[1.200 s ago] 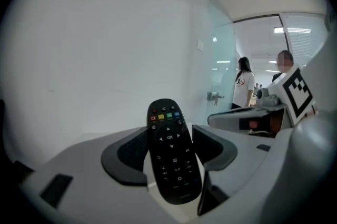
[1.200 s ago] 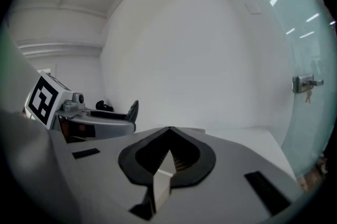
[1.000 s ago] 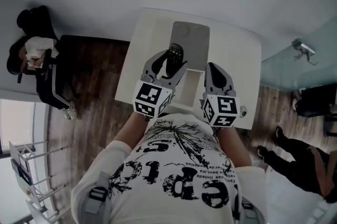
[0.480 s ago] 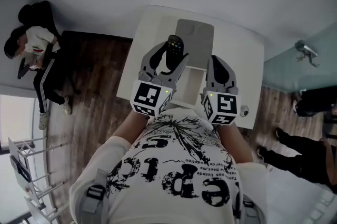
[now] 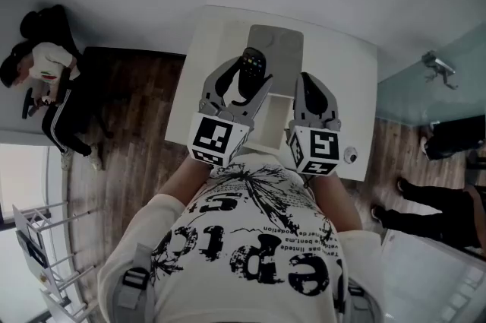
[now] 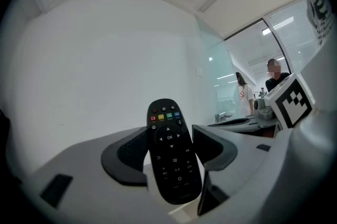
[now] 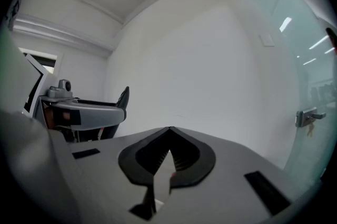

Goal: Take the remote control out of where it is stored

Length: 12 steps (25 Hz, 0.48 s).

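The white counter (image 5: 216,36) stands with its far edge against a plain white wall. A flat grey pad (image 5: 279,48) lies along the middle of the counter, reaching from near the far edge toward the centre. At the near edge, between the two tools, there is what looks like a pulled-out white drawer (image 5: 276,115). A small round object (image 5: 350,155) sits close to the near right corner.

The left hand-held gripper (image 5: 247,83) is clamped on the remote control (image 5: 251,64). Its own camera shows the dark pads pressed on both long sides of the remote control (image 6: 172,152), which stands upright with its buttons facing the camera and its coloured keys at the top. It is lifted clear of the counter, above the near end of the grey pad. The right hand-held gripper (image 5: 310,91) hovers over the near right part of the counter with its jaws closed tip to tip on nothing (image 7: 169,138).

Dark wood-plank floor (image 5: 129,112) shows past the left and right edges. Right of the counter runs a glass partition (image 5: 425,97) with a metal handle (image 5: 439,69). A person in black and white (image 5: 47,78) is by the wall at far left, another person's legs (image 5: 437,221) cross the floor at right, and a white wire rack (image 5: 38,245) stands at lower left.
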Available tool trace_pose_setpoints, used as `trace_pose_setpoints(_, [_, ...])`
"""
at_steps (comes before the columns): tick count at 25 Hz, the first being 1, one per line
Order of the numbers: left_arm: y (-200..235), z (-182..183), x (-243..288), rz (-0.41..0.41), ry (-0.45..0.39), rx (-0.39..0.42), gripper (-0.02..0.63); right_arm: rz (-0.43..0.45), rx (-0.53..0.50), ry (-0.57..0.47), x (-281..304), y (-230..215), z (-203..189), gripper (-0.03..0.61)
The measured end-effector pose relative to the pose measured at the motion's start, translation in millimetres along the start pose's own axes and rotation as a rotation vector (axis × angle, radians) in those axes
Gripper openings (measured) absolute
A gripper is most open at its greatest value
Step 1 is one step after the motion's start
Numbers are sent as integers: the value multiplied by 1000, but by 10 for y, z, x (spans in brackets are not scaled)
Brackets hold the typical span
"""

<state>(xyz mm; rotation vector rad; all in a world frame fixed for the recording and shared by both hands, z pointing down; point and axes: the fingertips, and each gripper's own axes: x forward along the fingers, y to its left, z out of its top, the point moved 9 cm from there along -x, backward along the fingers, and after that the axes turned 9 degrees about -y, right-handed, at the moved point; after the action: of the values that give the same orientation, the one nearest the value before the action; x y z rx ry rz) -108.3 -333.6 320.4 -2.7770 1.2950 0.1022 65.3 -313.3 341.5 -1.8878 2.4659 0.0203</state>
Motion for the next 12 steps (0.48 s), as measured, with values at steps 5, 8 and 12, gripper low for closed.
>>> trace_pose_setpoints(5, [-4, -42, 21, -4, 18, -3, 272, -34, 28, 18, -18, -57, -29, -5])
trace_pose_setpoints(8, [10, -46, 8, -5, 31, -7, 272, -45, 37, 31, -26, -19, -53, -6])
trace_pose_setpoints(12, [10, -56, 45, -3, 39, -11, 272, -45, 35, 42, -37, -50, -98, -6])
